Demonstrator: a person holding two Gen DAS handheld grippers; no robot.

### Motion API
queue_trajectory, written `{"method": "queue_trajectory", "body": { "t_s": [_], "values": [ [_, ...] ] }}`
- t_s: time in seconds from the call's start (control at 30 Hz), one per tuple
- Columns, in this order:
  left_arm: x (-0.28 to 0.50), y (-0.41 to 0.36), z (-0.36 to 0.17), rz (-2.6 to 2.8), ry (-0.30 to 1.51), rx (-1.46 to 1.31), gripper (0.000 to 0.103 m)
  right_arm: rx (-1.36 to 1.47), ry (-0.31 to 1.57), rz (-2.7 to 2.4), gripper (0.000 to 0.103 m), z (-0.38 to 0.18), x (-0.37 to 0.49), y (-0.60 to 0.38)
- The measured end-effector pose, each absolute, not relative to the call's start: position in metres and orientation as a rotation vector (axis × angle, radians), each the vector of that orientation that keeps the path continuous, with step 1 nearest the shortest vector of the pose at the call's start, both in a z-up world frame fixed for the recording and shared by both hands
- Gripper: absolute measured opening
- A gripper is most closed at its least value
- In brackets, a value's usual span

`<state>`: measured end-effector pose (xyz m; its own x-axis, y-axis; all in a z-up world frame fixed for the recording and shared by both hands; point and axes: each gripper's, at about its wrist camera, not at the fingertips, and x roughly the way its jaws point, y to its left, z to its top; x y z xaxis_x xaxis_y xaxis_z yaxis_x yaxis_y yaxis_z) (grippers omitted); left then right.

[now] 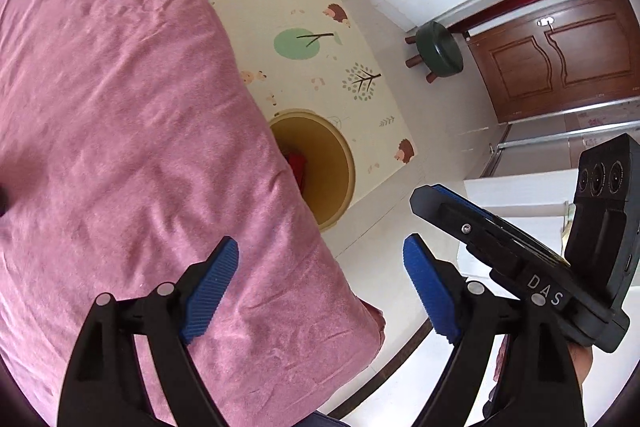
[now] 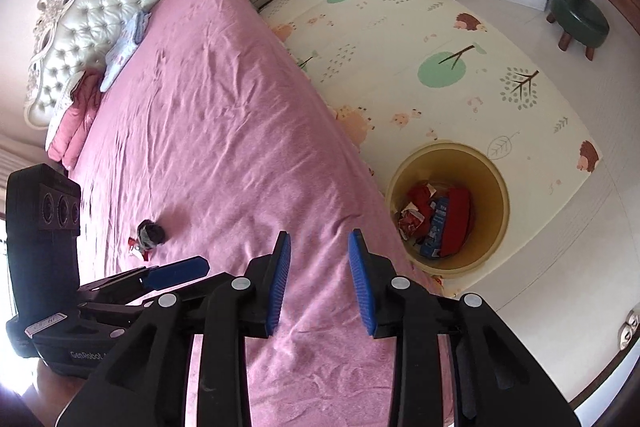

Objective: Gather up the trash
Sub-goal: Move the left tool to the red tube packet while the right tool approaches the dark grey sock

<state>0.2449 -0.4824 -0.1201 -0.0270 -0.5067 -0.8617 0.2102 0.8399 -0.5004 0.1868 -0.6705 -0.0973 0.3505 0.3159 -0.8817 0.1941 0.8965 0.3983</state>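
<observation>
A dark crumpled wrapper [image 2: 149,234] with red bits lies on the pink bed [image 2: 224,115]. The yellow bin [image 2: 496,187] beside it holds red and blue trash [image 2: 440,219].

Open room above bed [image 2: 208,131]; bin beside its edge.
Bed top unobstructed except one dark scrap [image 2: 150,233]; bin [image 2: 498,187] mouth partly hidden behind bed edge in left view.

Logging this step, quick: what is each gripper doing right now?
Left gripper: open, holding nothing, above the pink bed.
Right gripper: open, holding nothing.
</observation>
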Motion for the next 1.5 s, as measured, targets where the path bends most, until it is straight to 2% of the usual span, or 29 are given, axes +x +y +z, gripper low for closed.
{"method": "queue_trajectory", "body": {
  "t_s": [0.07, 0.3, 0.47, 0.6, 0.67, 0.97, 1.5],
  "values": [
    [0.241, -0.455, -0.116, -0.546, 1.48, -0.301, 0.084, 0.467, 1.236, 0.129, 0.037, -0.095, 0.19, -0.647],
    [0.225, -0.362, -0.112, -0.39, 1.435, -0.424, 0.084, 0.37, 1.265, 0.264, 0.04, -0.089, 0.201, -0.563],
    [0.215, -0.301, -0.114, -0.279, 1.413, -0.477, 0.084, 0.311, 1.289, 0.377, 0.051, -0.092, 0.21, -0.504],
    [0.21, -0.258, -0.118, -0.204, 1.398, -0.543, 0.085, 0.261, 1.319, 0.436, 0.053, -0.099, 0.219, -0.461],
    [0.209, -0.236, -0.122, -0.164, 1.391, -0.574, 0.087, 0.244, 1.335, 0.471, 0.06, -0.104, 0.224, -0.44],
    [0.215, -0.155, -0.156, 0.009, 1.389, -0.728, 0.09, 0.173, 1.401, 0.528, 0.061, -0.131, 0.255, -0.37],
    [0.264, -0.068, -0.228, 0.211, 1.396, -0.963, 0.09, 0.087, 1.507, 0.573, 0.062, -0.193, 0.317, -0.293]
  ]
}}
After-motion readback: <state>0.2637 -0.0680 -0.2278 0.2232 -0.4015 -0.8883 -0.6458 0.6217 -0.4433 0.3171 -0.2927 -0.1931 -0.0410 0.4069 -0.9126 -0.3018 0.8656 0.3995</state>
